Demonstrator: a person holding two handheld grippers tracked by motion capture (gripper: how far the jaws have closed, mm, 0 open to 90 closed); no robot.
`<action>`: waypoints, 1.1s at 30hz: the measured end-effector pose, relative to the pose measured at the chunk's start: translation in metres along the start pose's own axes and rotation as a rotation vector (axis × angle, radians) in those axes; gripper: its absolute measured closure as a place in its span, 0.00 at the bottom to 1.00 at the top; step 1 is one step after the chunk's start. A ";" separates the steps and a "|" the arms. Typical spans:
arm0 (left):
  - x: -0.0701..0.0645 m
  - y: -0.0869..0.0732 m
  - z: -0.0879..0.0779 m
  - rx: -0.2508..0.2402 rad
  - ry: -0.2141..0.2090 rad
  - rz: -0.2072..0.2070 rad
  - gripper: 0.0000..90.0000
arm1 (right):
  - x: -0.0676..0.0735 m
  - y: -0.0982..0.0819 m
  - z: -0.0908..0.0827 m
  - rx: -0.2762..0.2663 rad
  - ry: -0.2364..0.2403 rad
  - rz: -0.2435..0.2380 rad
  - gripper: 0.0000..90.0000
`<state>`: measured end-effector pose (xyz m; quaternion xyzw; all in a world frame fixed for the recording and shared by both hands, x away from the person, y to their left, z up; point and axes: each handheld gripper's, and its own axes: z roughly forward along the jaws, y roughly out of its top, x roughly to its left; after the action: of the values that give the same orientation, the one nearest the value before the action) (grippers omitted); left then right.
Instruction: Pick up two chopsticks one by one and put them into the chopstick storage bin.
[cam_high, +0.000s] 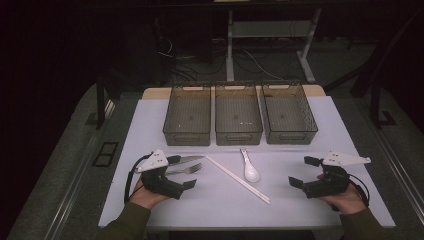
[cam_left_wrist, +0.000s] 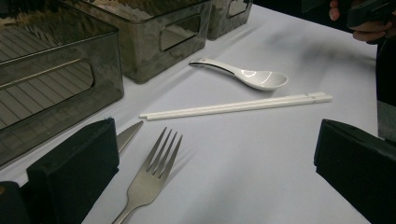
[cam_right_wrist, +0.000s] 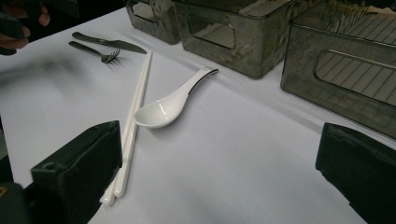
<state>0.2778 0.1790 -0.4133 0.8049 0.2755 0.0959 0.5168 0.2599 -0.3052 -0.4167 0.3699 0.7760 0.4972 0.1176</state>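
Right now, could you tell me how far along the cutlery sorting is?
Nothing looks sorted: the three grey bins look empty. The knife, fork, white chopsticks and white spoon all lie on the table. Nothing is in hand: the left gripper and right gripper are open and hold nothing. All four items remain.

No text, label, brand, number or sign could be read anywhere in the pictures.
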 end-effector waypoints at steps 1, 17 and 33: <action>0.000 0.000 0.000 0.000 0.000 0.000 0.00 | 0.000 0.000 0.000 0.000 0.000 0.000 0.01; -0.002 0.000 0.003 0.016 -0.008 0.006 0.00 | 0.004 0.011 0.004 0.048 0.030 -0.004 0.06; -0.003 0.000 0.005 0.014 -0.014 0.009 0.00 | 0.012 0.019 0.022 0.090 0.076 0.009 0.18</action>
<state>0.2777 0.1732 -0.4149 0.8104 0.2688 0.0907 0.5127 0.2723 -0.2769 -0.4085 0.3593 0.7998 0.4758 0.0691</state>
